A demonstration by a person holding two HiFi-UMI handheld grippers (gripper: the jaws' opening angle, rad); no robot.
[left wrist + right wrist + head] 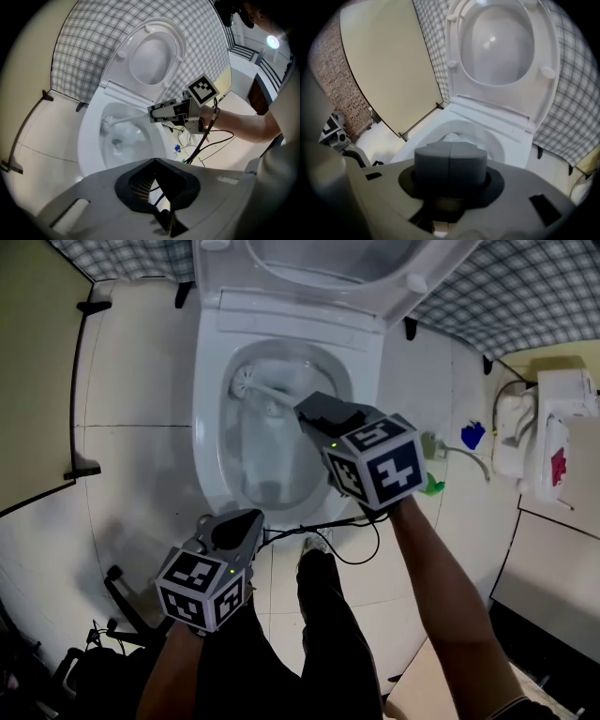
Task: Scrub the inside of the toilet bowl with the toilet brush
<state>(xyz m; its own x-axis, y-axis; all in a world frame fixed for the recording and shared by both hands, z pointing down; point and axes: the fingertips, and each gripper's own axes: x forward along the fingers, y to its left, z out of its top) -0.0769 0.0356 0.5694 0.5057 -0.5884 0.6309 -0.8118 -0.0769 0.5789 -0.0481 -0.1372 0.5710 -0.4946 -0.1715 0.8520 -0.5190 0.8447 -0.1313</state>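
Observation:
The white toilet bowl (pixel 208 442) stands with its seat and lid (pixel 323 268) raised. A white toilet brush (pixel 247 382) rests with its bristle head against the bowl's upper left inner wall, and its handle (pixel 278 397) runs right into my right gripper (pixel 305 410). That gripper is over the bowl's right side, shut on the handle. In the left gripper view the brush head (pixel 108 123) and my right gripper (pixel 153 112) show the same hold. In the right gripper view the pads (pixel 436 161) meet and hide the handle. My left gripper (pixel 247 518) hangs shut and holds nothing, low before the bowl's front rim.
A beige partition (pixel 33 381) closes the left side. Checkered tiles (pixel 525 292) back the toilet. Black cables (pixel 328 521) lie on the floor by the person's shoe (pixel 315 544). Blue (pixel 473 435) and green (pixel 433 487) items and a white unit (pixel 553 432) sit to the right.

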